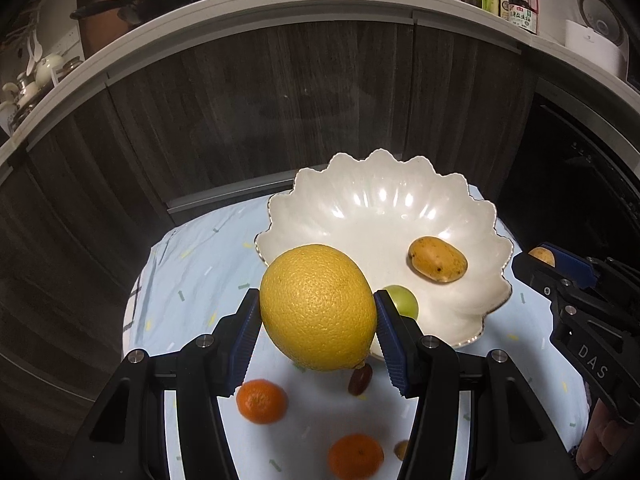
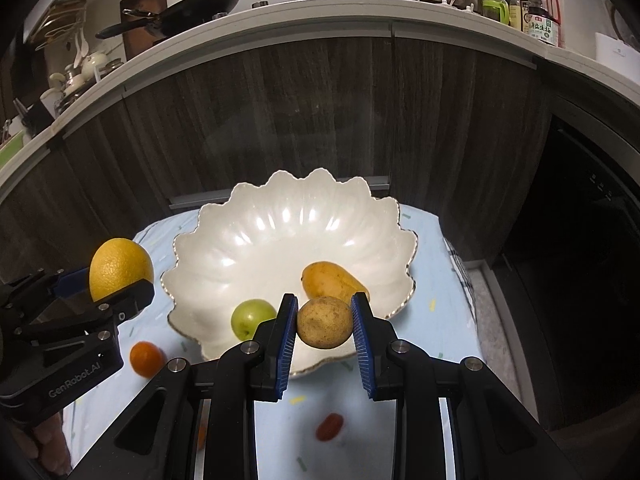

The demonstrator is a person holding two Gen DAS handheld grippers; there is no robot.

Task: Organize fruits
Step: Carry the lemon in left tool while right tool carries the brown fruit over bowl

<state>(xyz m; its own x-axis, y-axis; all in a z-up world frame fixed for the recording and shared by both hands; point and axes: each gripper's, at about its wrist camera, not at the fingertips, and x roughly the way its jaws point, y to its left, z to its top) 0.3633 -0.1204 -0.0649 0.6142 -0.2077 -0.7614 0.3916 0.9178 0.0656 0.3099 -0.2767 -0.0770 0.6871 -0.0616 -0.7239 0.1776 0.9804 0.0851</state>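
Both grippers hover at the scalloped bowl's [image 2: 288, 216] near rim—left gripper [image 1: 318, 330] clamping a big yellow citrus [image 1: 318, 306], right gripper [image 2: 325, 334] pinching a small brown fruit [image 2: 325, 322]—seemingly ready to drop them inside.

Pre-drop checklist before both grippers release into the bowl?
1. Left gripper clamped on the yellow citrus: ok.
2. Right gripper clamped on the small brown fruit: ok.
3. Citrus fully over the white scalloped bowl: not ok, at the rim.
4. Free landing space beside the mango and green fruit: ok.
5. Grippers apart: ok.
6. Bowl stable on the cloth: cannot tell.
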